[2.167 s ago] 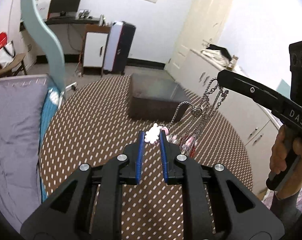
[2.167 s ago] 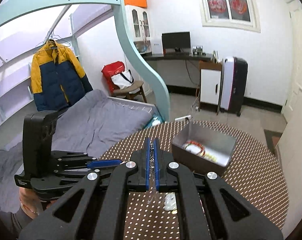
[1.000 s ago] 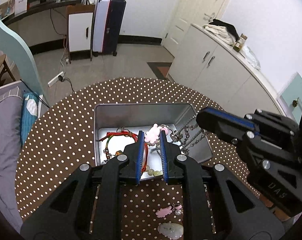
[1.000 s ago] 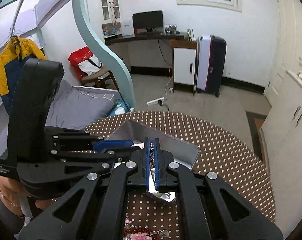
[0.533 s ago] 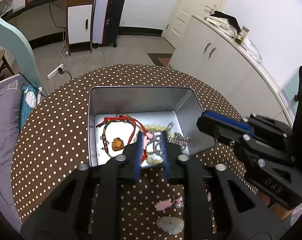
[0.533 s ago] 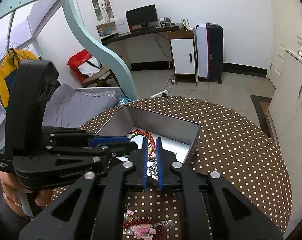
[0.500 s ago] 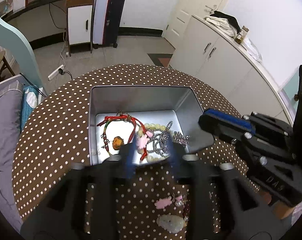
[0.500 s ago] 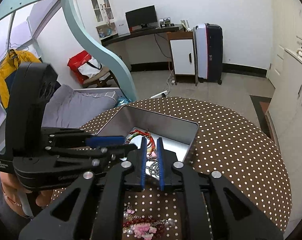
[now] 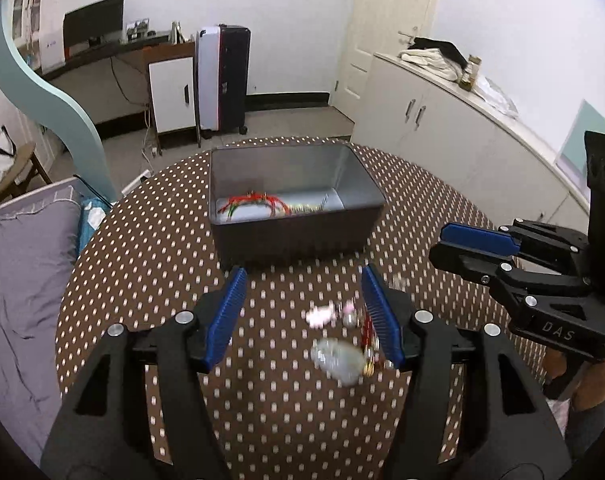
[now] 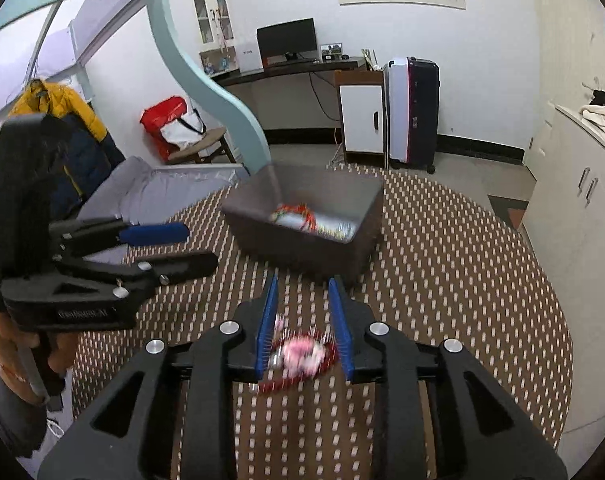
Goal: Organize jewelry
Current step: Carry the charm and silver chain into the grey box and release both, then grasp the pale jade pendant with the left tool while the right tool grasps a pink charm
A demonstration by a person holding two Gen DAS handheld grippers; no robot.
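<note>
The grey tin box (image 9: 294, 240) stands on the dotted table and holds a red cord bracelet (image 9: 258, 202) and a silver chain. My left gripper (image 9: 302, 270) hovers short of the box, jaws wide and still opening, with nothing gripped. On the cloth below its right finger lie a pink charm (image 9: 320, 316), a pale green pendant (image 9: 336, 360) and red beads (image 9: 368, 336). My right gripper (image 10: 302, 282) is also opening, with a pink and red bracelet (image 10: 302, 354) lying on the table between its fingers, untouched. Each gripper shows in the other's view: the right gripper (image 9: 438, 244), the left gripper (image 10: 200, 246).
The round table (image 9: 142, 248) has a brown cloth with white dots, and its edge curves close behind the box. A grey bed (image 9: 18, 264) lies to the left and white cabinets (image 9: 442, 136) to the right. A hand (image 10: 26, 344) holds the left gripper's handle.
Both grippers let the chain with the pink charm drop into the box, opened their jaws, and drew back from the box towards the loose jewelry on the cloth.
</note>
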